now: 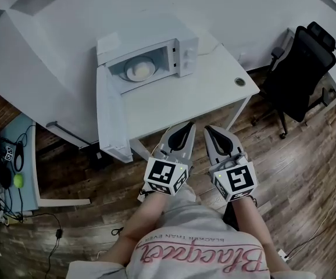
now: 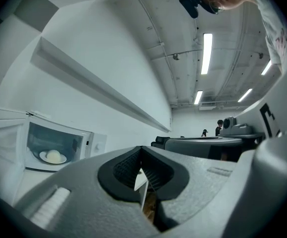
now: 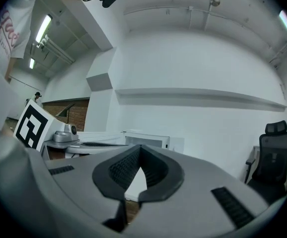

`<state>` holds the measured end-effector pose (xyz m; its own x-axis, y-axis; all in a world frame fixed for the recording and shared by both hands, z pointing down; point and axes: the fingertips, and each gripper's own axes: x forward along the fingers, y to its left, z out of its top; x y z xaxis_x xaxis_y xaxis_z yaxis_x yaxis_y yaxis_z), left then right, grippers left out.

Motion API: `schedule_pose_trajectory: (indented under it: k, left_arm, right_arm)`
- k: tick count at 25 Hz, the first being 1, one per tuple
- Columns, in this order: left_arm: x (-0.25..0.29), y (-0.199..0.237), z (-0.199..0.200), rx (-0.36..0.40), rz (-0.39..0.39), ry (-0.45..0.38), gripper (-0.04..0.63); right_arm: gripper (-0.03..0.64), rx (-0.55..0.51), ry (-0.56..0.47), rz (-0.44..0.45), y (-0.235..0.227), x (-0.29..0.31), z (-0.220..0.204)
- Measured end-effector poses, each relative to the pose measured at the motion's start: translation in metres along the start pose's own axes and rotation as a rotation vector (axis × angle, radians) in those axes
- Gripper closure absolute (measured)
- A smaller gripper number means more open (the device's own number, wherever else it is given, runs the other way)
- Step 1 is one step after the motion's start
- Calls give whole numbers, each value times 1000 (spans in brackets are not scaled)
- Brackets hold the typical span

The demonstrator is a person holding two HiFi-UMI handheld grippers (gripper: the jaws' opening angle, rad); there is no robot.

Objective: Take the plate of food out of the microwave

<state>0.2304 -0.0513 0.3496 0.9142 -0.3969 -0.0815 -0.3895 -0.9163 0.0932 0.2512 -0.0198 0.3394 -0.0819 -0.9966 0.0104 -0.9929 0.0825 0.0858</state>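
Observation:
The white microwave (image 1: 182,50) stands on a white table (image 1: 203,95) with its door (image 1: 111,112) swung wide open to the left. Inside sits a white plate with a pale round piece of food (image 1: 139,71), also seen in the left gripper view as the plate (image 2: 52,156) in the lit cavity. Both grippers hover side by side over the table's near edge, well short of the microwave. My left gripper (image 1: 186,126) (image 2: 141,149) is shut and holds nothing. My right gripper (image 1: 210,130) (image 3: 140,148) is shut and holds nothing too; the microwave (image 3: 146,141) lies ahead of it.
A black office chair (image 1: 304,68) (image 3: 275,152) stands to the right of the table. The table has a round cable hole (image 1: 239,81) near its right corner. A low side table (image 1: 14,167) with cables and small items is at the far left on the wooden floor.

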Motion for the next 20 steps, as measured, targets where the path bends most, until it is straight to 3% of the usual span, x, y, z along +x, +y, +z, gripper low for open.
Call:
schedule_pose_trajectory:
  k: [20]
  left_arm:
    - [36, 122, 16, -15, 212, -39, 589]
  right_arm:
    - [606, -12, 17, 204, 0, 122, 3]
